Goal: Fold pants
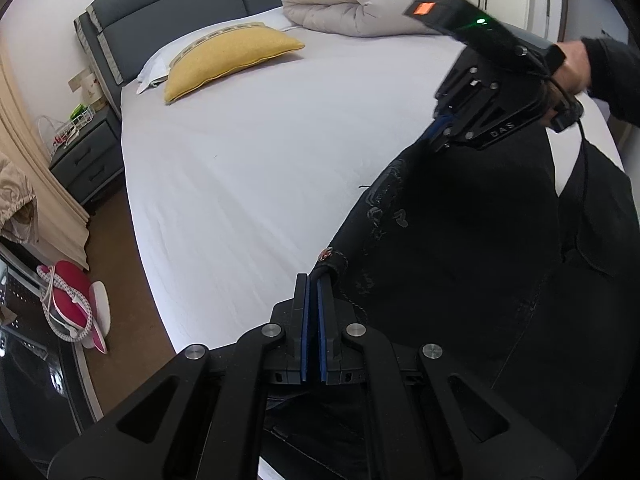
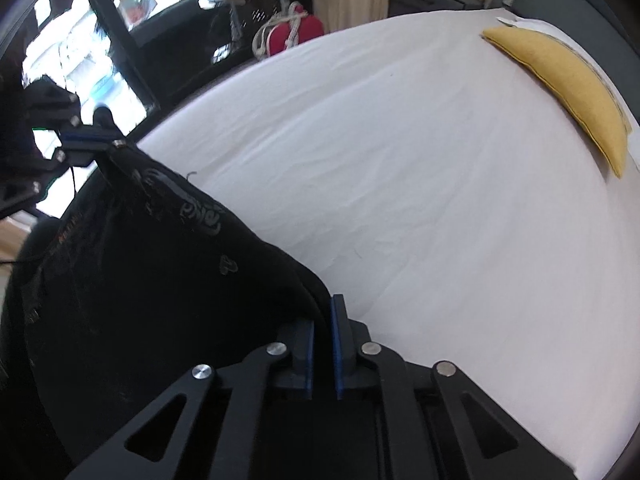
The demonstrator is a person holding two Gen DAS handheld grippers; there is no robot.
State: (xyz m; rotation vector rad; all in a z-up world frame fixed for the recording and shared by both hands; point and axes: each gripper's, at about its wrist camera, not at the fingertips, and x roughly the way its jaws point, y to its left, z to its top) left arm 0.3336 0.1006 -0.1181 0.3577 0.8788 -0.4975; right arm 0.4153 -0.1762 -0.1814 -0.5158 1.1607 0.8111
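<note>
— Left wrist view: how many grippers?
— Two. The left gripper (image 1: 313, 280) is clamped on the black pants (image 1: 460, 248); the right gripper (image 1: 438, 128) pinches them too.
— And the pants?
— One pair, at the bed's (image 1: 248, 168) edge. One yellow pillow (image 1: 224, 60), one rolled duvet (image 1: 356, 0).

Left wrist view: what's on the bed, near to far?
Left hand-held gripper shut on the black pants → right hand-held gripper pinching their far edge → yellow pillow → rolled white duvet by the grey headboard.
</note>
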